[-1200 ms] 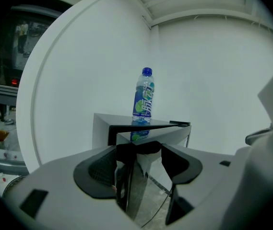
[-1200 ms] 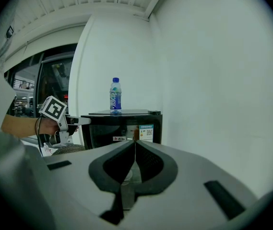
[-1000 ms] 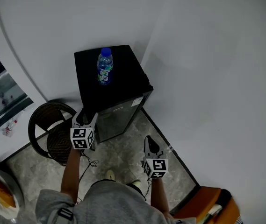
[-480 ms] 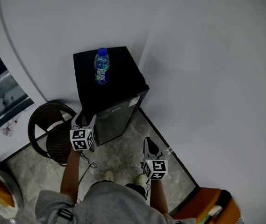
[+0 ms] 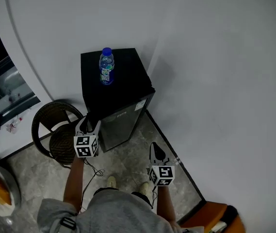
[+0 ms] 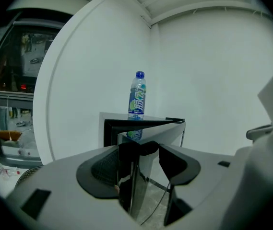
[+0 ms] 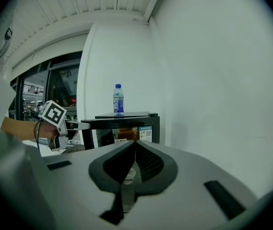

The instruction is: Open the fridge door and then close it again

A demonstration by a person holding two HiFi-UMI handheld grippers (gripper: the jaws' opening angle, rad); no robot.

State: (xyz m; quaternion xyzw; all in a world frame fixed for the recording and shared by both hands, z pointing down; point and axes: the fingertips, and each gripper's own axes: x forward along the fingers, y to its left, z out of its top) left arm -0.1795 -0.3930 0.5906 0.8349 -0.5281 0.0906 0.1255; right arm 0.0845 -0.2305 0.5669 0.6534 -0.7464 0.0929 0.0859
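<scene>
Two grippers are mine, one in each hand, and I look steeply down on them and on a small black fridge [image 5: 128,89] standing in a corner of white walls [image 5: 215,57]. At far left a round wicker chair [image 5: 48,125] sits on the pale stone floor [image 5: 128,154], just beside the fridge's left side.

My left gripper [image 5: 88,124] comes next, its marker cube [image 5: 85,145] facing up, reaching forward to the fridge's front left corner. Its jaws are apart and have just been closing. The free left edge of the glass door [image 5: 123,121] stands upright between them. It sits close against the left jaw with a clear gap to the right jaw, so they do not clamp it. From the left gripper view the door is slightly ajar, swung out a little from the black frame and hinged on the right.

On the fridge's flat top, toward the back, a clear bottle [image 5: 106,67] with a blue cap and green label stands upright.

To the right, my right gripper [image 7: 135,147] hangs well apart from the fridge, above the floor, pointing toward the door front. Its jaws are pressed together. The right gripper view shows the fridge front, the bottle on top, and the left gripper at the door's left edge.
</scene>
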